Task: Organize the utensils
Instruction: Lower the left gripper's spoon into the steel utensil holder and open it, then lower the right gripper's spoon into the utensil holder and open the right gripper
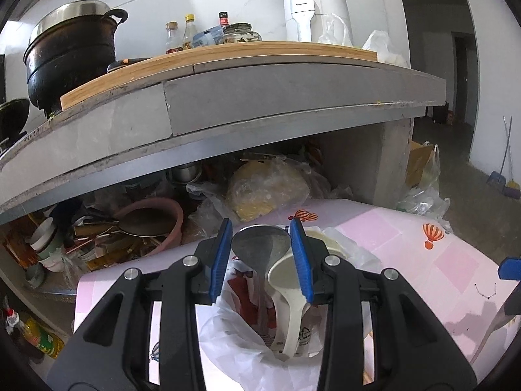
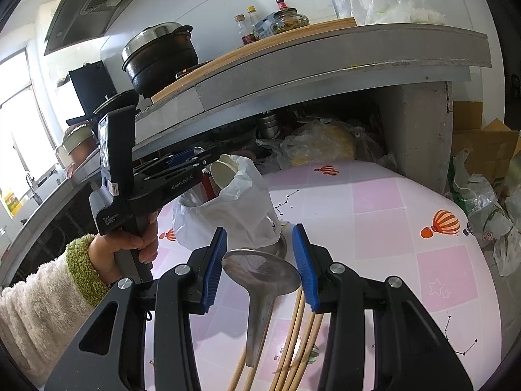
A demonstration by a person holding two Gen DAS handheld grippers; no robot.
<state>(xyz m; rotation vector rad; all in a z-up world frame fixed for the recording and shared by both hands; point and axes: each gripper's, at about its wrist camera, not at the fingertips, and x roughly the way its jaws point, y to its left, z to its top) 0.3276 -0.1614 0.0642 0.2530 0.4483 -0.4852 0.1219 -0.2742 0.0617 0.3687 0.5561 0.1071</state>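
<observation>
Utensils: metal spoon [image 1: 260, 244] and white rice paddle [image 1: 288, 280] stand in bag-lined holder [image 2: 234, 208] on pink table [image 2: 390, 228], between half-spread left gripper [image 1: 260, 254] pads; grip unclear. Second ladle [image 2: 260, 277], chopsticks [image 2: 299, 335] lie between half-spread right gripper [image 2: 260, 264] pads, likely awaiting pickup.

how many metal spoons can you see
2. One metal spoon stands in the bag-lined holder beside a white plastic spoon, between the left tool's fingers. The other lies on the pink table by the chopsticks. More may be hidden in the bag.
</observation>
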